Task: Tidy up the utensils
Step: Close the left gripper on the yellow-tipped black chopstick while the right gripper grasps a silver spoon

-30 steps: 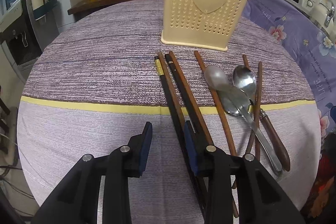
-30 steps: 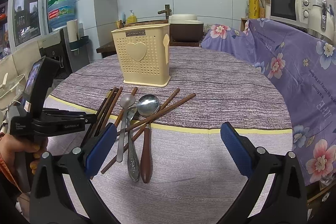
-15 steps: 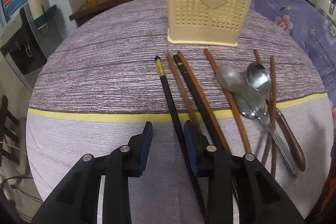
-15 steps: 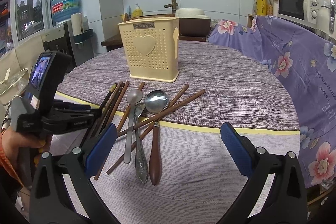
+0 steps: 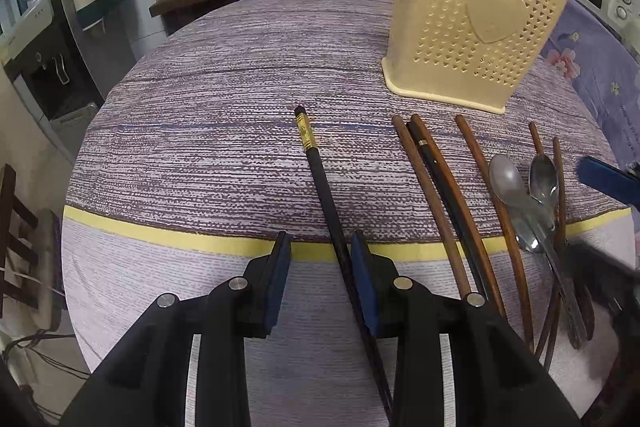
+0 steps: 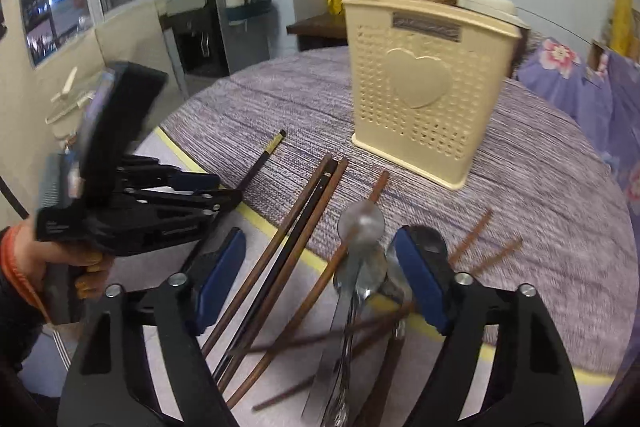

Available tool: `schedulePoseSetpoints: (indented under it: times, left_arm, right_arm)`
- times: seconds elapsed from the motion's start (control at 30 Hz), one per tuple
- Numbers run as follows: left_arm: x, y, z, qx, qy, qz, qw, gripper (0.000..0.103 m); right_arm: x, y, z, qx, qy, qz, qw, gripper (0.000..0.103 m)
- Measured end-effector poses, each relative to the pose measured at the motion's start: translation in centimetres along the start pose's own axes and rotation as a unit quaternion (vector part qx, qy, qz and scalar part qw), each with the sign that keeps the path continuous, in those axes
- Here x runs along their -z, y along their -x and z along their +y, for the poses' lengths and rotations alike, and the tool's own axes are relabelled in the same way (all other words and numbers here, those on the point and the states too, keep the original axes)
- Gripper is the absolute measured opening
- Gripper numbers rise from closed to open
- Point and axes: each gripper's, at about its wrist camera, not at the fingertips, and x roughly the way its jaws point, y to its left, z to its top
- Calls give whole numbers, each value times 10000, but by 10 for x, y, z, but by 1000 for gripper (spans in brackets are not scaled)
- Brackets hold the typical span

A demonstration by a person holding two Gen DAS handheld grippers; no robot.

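Lying loose: seven chopsticks point(image 5: 432, 195), three spoons point(image 5: 516, 195).

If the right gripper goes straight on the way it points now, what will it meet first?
Probably the spoons lying between the fingers of the right gripper, on the tablecloth; blur makes depth uncertain.

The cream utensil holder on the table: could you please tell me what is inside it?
Nothing shows above the rim of the cream utensil holder or through its perforated wall. Both views see it from outside, so its interior stays hidden.
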Motion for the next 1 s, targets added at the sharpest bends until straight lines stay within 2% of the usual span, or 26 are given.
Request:
schedulePoseSetpoints:
  times: [0.13,0.4,0.5,0.57,0.63,0.8,1.0]
  left_arm:
    - [-1,-1,0,-6,11,-9,10000,32]
    - [-3,-4,3,-11,-28,-24,10000,32]
    - [-5,-6,5,-21,-45,-11,10000,32]
    - [-6,-8,6,-30,-60,3,10000,32]
    - [-9,-10,7,-46,-54,21,10000,32]
    - [-22,-18,11,-87,9,139,9999,32]
    - [-49,-34,11,-99,110,364,9992,31]
  right_arm:
    - [-12,-29,-5,164,-29,397,9991,64]
    - [-18,-56,-7,335,81,893,9954,58]
    - [-17,-61,-12,285,-12,1052,9940,49]
    - [-15,-63,-16,289,-68,1076,9937,41]
    - [-14,-62,-18,268,-110,1080,9937,37]
    - [-14,-55,-20,222,-239,947,9950,37]
    - [-19,-26,-20,155,-362,629,9972,37]
